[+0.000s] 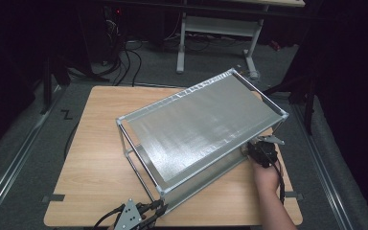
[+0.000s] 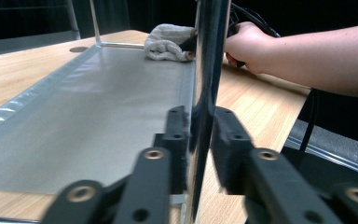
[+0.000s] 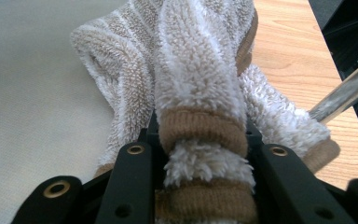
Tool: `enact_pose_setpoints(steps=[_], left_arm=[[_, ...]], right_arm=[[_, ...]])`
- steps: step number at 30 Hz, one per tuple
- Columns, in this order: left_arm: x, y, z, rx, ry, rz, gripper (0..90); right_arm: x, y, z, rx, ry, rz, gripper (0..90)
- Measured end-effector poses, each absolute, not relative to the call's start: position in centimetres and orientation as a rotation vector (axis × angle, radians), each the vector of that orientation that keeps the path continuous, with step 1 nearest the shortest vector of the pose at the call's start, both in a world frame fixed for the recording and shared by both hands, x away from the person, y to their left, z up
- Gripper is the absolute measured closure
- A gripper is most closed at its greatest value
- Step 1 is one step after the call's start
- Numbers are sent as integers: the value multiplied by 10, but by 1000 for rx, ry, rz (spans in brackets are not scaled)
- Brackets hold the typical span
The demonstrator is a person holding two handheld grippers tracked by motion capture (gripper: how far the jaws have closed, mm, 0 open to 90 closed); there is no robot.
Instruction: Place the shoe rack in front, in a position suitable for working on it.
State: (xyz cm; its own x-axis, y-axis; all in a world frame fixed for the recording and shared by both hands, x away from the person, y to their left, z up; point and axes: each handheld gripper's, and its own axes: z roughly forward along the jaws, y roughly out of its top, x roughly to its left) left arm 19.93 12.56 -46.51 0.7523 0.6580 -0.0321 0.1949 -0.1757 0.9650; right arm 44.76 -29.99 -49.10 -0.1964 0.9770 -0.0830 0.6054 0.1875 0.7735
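The right claw (image 3: 200, 140) is clenched on a soft, light, floppy towel (image 3: 191, 74) lying on the rack's lower shelf (image 2: 98, 107), best pinched at a bunched fold, while the left claw (image 2: 200, 135) straddles the rack's shiny post (image 2: 207, 70), released, on the counter (image 1: 96, 143).

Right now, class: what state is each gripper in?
Left gripper: around the rack's metal post, grip not certain.
Right gripper: shut on the folded towel.

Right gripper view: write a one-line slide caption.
Right claw clamps a fluffy white-and-tan towel on the rack's grey shelf.
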Motion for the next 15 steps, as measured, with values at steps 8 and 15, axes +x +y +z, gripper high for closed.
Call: enact_pose_setpoints(steps=[8,15], left_arm=[[196,128,-464,1758,661,491,803],[197,128,-465,1755,660,488,803]], right_arm=[[437,-290,-490,1465,1930,858,692],[414,-258,-493,1399,2011,891,692]])
